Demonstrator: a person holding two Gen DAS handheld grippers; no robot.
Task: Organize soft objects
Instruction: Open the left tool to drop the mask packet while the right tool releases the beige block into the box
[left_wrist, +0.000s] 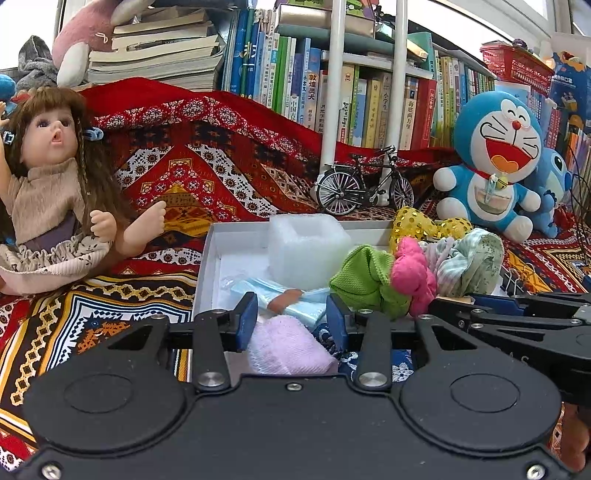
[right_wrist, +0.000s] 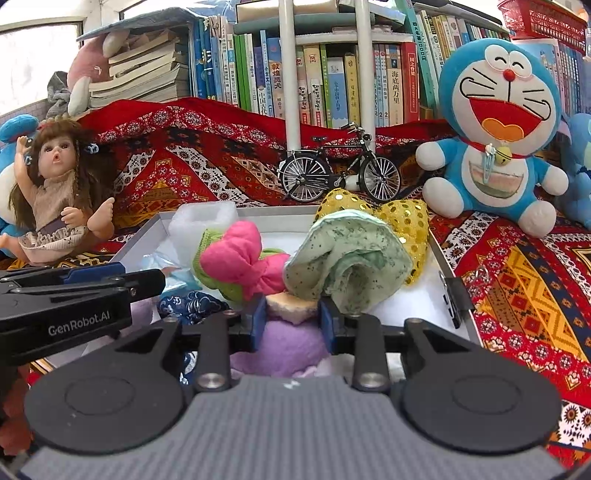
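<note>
Left tool (left_wrist: 291, 314): its jaws are close together, with a pale purple cloth (left_wrist: 286, 349) between them. It looks pinched, but I cannot tell for sure.
Right tool (right_wrist: 291, 317): its jaws are close together too, squeezing a small tan and white soft thing (right_wrist: 290, 308) above a purple fluffy cloth (right_wrist: 284, 350).
White box (left_wrist: 207, 269): it sits open on the red patterned blanket (left_wrist: 207, 162). The soft things are inside it.
Soft things in the box: a blue face mask (left_wrist: 284, 299), a green cloth (left_wrist: 364, 282), a pink cloth (left_wrist: 410, 273), a light green spotted cloth (right_wrist: 351, 266), a shiny gold bow (right_wrist: 402, 221) and a dark blue patterned cloth (right_wrist: 192, 306).
Foam block (left_wrist: 306, 251): white, standing at the back of the box.
Doll (left_wrist: 51, 184): sits left of the box.
Toy bicycle (left_wrist: 365, 184): stands behind the box.
Blue cat plush (left_wrist: 491, 166): sits to the right.
Books (left_wrist: 295, 74): lined up behind everything.
</note>
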